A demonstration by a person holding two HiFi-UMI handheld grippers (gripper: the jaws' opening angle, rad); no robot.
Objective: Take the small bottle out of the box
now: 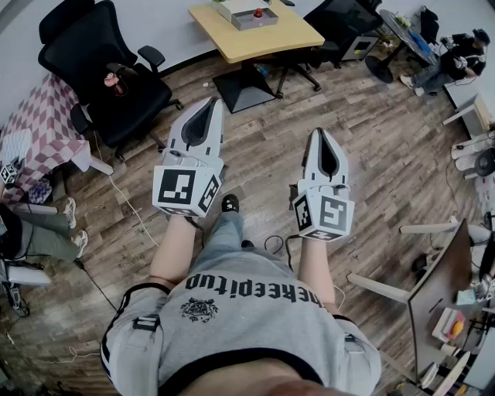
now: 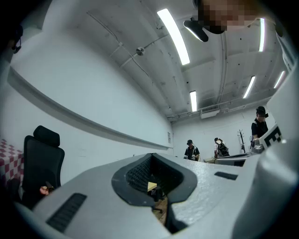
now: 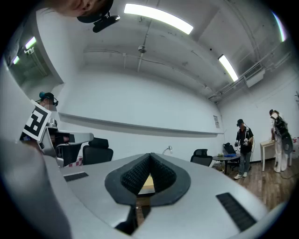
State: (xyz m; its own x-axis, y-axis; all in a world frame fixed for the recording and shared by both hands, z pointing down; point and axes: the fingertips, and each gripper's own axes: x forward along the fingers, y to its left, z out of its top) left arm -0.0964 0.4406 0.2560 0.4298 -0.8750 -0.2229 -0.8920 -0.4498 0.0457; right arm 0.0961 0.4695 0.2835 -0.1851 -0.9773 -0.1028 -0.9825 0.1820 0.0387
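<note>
Wooden floor (image 1: 371,155): lay beneath everything.
Black office chair (image 1: 100,62): stood at the left, well apart from the table.
Yellow table (image 1: 267,39): stood ahead, well apart from both grippers.
Left gripper (image 1: 209,106): was held out over the floor, fingers pressed together on nothing.
Right gripper (image 1: 320,134): was beside it, likewise closed and empty.
Grey box (image 1: 241,15): sat on the table.
Small bottle (image 1: 258,13): possibly the red item inside the box, too small to confirm.

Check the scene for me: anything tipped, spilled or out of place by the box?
Nothing stands out. The grey box sits level on the yellow table, nothing spilled around it. Both the left gripper and right gripper are shut and empty, short of the table.
</note>
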